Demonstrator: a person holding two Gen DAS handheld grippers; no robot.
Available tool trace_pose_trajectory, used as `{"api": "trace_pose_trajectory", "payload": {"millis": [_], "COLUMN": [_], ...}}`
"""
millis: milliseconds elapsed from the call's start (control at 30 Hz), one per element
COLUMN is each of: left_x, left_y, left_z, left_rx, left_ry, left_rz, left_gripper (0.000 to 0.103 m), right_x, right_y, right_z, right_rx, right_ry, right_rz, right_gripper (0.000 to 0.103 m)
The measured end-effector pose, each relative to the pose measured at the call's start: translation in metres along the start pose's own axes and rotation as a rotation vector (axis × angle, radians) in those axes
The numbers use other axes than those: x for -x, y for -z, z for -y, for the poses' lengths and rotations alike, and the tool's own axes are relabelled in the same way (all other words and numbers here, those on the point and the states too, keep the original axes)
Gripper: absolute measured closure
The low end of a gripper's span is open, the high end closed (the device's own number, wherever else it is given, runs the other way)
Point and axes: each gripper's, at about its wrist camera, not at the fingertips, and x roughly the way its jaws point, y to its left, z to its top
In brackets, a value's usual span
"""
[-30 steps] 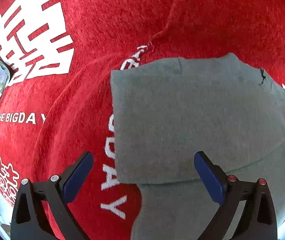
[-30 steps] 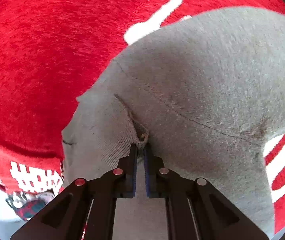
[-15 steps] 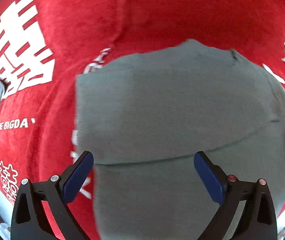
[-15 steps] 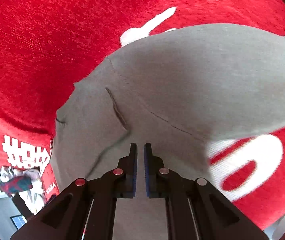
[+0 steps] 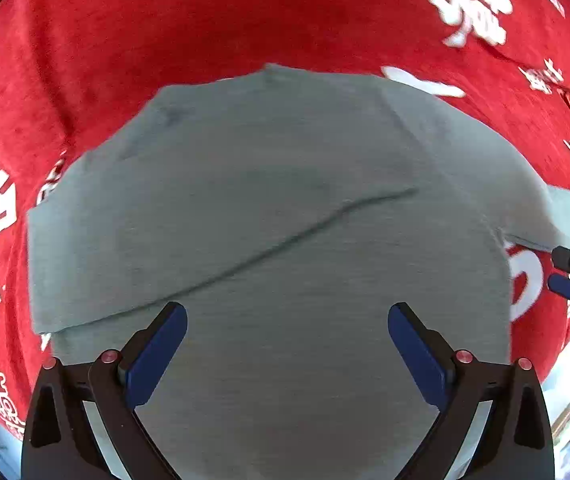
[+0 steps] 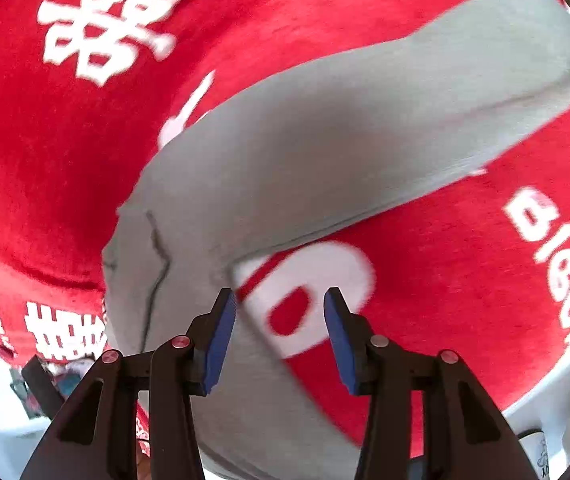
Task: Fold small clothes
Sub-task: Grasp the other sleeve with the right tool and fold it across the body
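Grey garment (image 5: 269,216) lying folded on the red cloth (image 5: 245,20), with the left gripper (image 5: 287,344) spread wide and empty above it and the right gripper (image 6: 281,320), jaws just parted, holding nothing at its edge.

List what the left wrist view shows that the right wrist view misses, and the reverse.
Only the left wrist view shows the left gripper, jaws wide apart above the grey garment, and the long diagonal fold edge. Only the right wrist view shows the sleeve stretching away and clutter beyond the cloth's edge. Both show the garment, the red printed cloth and the open right gripper.
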Motion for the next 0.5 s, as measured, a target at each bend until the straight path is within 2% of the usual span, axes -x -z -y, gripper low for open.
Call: {"api": "trace_pose_trajectory", "payload": {"millis": [67,167,367,500], "left_x": [-0.002,-0.005,-0.013,-0.017], "left_y": [-0.002,-0.005,-0.011,-0.014], "left_z": [0.014,0.029,0.051,0.064], "left_rx": [-0.016,-0.030,-0.038,-0.049], "left_ry": [0.005,0.008,0.007,0.008], "left_rz": [-0.010,-0.022,-0.043,-0.053], "left_gripper": [0.002,0.002,0.002,0.002], "right_x": [0.010,0.023,0.038,0.042], "right_y": [-0.006,-0.016,-0.034,-0.046], "right_z": [0.019,0.049,0.104,0.131], "right_rx": [-0.044,-0.105,-0.262,-0.353], "right_ry": [-0.015,-0.030,-0.003,-0.047], "right_rz": [0.026,0.067,0.144,0.193], "right_gripper": [0.052,0.039,0.039,0.038]}}
